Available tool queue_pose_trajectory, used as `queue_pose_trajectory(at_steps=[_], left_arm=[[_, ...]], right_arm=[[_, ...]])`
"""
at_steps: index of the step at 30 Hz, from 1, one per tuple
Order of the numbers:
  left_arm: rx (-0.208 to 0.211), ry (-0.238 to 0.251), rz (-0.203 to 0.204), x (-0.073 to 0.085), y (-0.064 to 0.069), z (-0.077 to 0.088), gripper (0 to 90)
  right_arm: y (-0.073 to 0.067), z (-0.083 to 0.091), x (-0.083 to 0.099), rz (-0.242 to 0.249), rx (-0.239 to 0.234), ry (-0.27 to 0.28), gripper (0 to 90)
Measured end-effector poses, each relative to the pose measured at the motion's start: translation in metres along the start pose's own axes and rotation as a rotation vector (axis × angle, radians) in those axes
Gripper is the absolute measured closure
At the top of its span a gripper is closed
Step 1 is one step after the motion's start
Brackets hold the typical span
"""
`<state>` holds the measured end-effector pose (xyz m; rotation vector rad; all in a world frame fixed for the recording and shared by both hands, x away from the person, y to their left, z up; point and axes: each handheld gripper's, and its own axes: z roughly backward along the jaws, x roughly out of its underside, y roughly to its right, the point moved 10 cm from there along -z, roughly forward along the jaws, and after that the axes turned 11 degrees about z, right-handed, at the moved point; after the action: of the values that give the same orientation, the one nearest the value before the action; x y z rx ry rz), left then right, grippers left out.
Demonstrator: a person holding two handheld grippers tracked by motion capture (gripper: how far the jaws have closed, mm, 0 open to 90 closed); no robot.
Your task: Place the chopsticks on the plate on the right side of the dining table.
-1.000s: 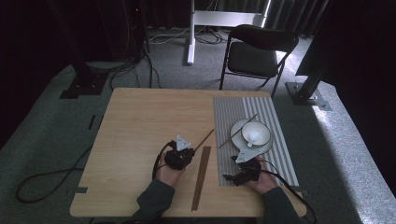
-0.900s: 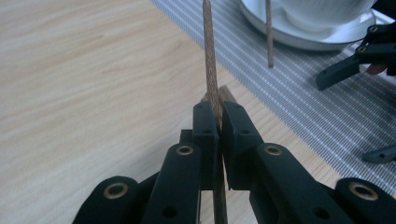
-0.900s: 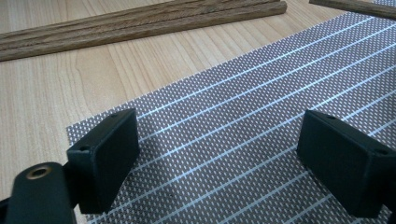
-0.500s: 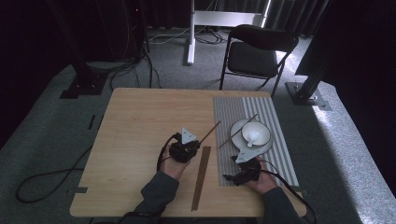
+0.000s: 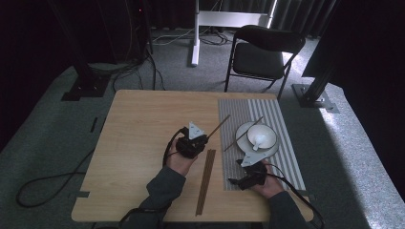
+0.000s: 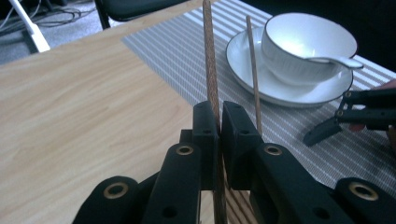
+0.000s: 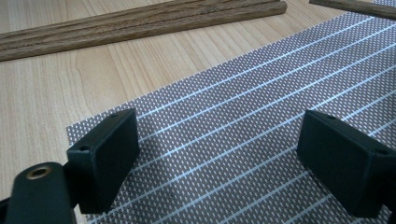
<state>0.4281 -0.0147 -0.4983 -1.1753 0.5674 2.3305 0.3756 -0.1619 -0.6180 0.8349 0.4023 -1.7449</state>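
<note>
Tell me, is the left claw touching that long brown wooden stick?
Touching. In the left gripper view the left claw has both black jaws pressed shut on the long brown wooden stick, which rises between them.

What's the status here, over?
Left gripper shut on a chopstick. Right gripper open above striped placemat. Second chopstick leans on saucer.

The chopstick [image 6: 211, 79] clamped in the left gripper [image 6: 219, 121] runs off the top of the left gripper view, its tip unseen. The spoon [image 6: 334, 59] disappears into the bowl [image 6: 303, 46] (handle showing). The right gripper's [image 7: 219, 158] jaws are cropped below.
</note>
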Motion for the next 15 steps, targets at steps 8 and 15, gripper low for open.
queue_pose_trajectory(at_steps=[8, 15], left_arm=[[0.015, 0.01, -0.024, -0.015, 0.006, -0.006, 85.0], [0.03, 0.015, -0.022, -0.024, 0.006, -0.013, 85.0]], right_arm=[[0.0, 0.0, 0.0, 0.002, 0.0, 0.001, 12.2], [0.0, 0.0, 0.0, 0.001, -0.001, 0.0, 12.2]])
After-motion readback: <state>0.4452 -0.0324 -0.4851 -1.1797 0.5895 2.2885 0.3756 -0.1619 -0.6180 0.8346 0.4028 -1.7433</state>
